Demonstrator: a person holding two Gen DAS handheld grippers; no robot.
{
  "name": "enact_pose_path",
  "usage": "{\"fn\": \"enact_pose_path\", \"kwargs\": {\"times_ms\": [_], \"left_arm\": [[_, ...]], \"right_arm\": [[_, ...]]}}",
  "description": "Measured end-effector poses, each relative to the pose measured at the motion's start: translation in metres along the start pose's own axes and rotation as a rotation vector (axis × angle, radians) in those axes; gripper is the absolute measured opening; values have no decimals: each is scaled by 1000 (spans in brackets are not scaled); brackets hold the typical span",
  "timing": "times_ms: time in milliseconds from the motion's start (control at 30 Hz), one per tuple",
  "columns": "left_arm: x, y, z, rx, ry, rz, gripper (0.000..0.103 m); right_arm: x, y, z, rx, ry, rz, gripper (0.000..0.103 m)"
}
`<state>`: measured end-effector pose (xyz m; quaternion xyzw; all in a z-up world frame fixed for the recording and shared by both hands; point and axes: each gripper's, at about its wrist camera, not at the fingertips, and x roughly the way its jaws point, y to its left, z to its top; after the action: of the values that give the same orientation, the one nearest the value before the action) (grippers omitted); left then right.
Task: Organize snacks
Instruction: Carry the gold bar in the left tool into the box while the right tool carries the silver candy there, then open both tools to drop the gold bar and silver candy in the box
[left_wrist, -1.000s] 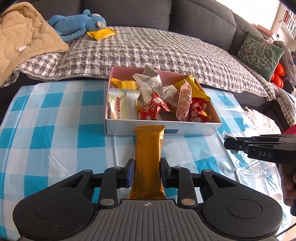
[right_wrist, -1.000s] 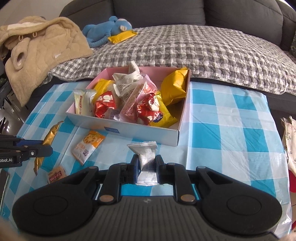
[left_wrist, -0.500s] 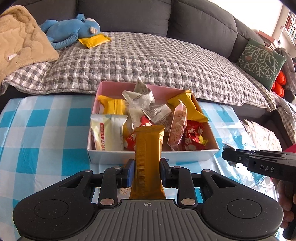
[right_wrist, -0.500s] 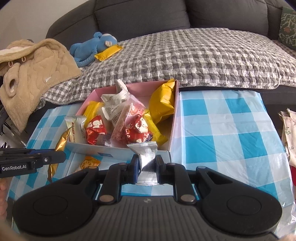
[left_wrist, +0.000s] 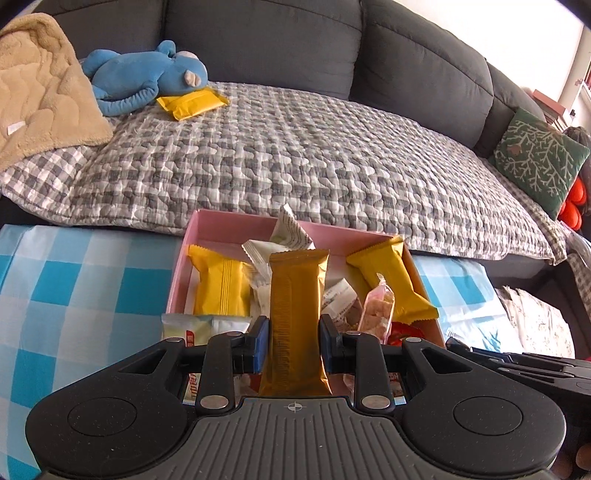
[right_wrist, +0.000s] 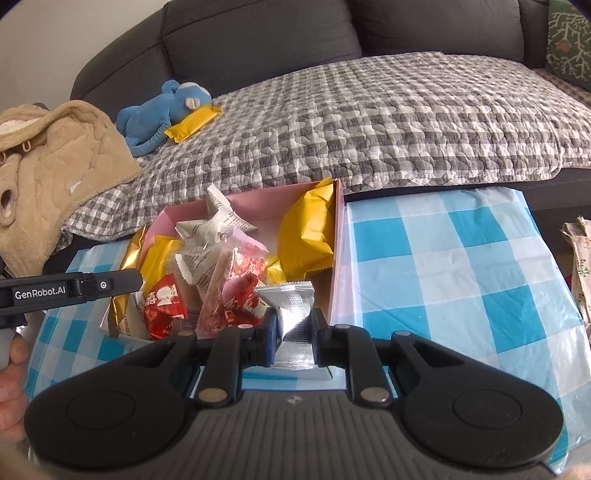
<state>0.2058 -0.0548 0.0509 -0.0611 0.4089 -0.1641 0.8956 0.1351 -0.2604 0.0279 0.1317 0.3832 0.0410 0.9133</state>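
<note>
My left gripper (left_wrist: 294, 341) is shut on a long gold snack bar (left_wrist: 297, 295), held upright over the near part of the pink snack box (left_wrist: 236, 225). My right gripper (right_wrist: 294, 332) is shut on a small silver packet (right_wrist: 295, 314), just over the box's near right corner (right_wrist: 337, 266). The box holds several snacks: yellow packs (left_wrist: 219, 284), white wrappers, red packets (right_wrist: 164, 306). The left gripper shows in the right wrist view (right_wrist: 70, 288) above the box's left side, with the gold bar (right_wrist: 127, 258) hanging from it.
The box sits on a blue-and-white checked tablecloth (right_wrist: 443, 266). Behind it is a sofa with a grey checked quilt (left_wrist: 295, 155), a blue plush toy (left_wrist: 147, 77), a yellow pack (left_wrist: 190, 103), a beige blanket (left_wrist: 40, 96) and a green cushion (left_wrist: 539, 155).
Both grippers have moved forward and up toward the box, each keeping its snack. The loose snacks on the cloth to the left have dropped out of view.
</note>
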Motion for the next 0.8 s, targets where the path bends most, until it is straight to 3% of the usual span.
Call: {"fn": "enact_pose_path", "kwargs": {"times_ms": [567,800], "left_arm": [[19,9,3,29,-38,32,28],[10,15,6,-12,-27,30,29]], "right_arm": [[18,-7,6,93,-37,36,17],[12,-14,6,144,-58,27,24]]}}
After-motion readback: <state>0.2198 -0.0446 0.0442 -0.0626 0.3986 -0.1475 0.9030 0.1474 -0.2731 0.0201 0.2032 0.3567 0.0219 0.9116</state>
